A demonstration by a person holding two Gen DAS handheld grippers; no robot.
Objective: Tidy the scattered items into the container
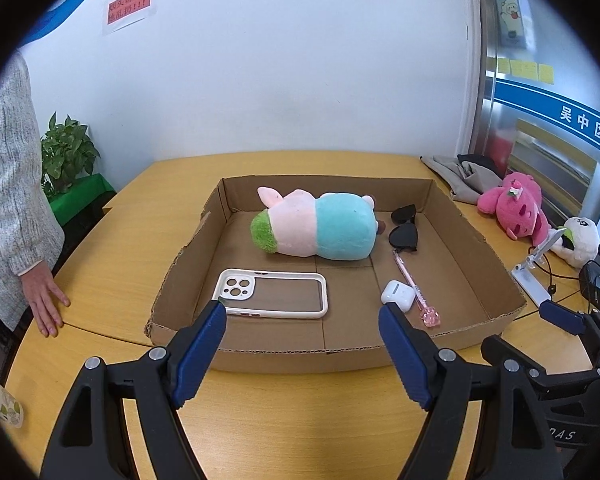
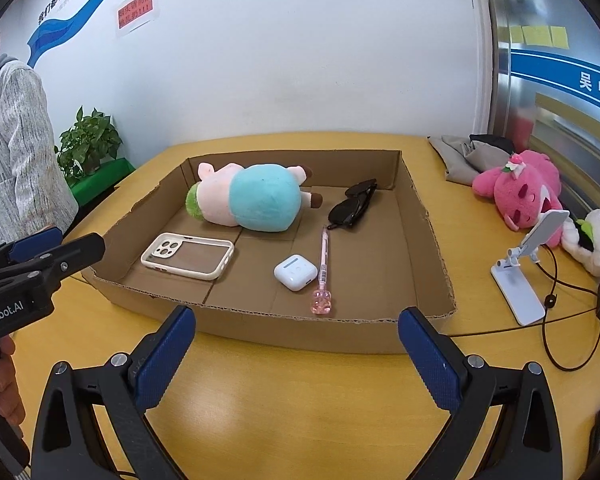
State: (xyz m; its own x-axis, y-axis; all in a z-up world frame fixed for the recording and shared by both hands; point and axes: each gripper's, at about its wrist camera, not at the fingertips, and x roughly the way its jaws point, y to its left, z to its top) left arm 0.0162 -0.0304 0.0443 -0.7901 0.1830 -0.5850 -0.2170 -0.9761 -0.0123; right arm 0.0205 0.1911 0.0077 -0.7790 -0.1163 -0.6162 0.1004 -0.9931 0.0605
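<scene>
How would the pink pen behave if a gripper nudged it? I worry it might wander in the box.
The pen looks thin and round, so it would probably roll sideways if pushed. Its chunky pink topper may check that roll. It lies right beside the earbud case, so a nudge would likely shift that too.

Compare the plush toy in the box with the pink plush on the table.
The pastel plush, pink, blue and green, lies on its side inside the cardboard box. The pink plush is all pink, with a flower on top, and sits outside the box. Both are soft toys.
</scene>
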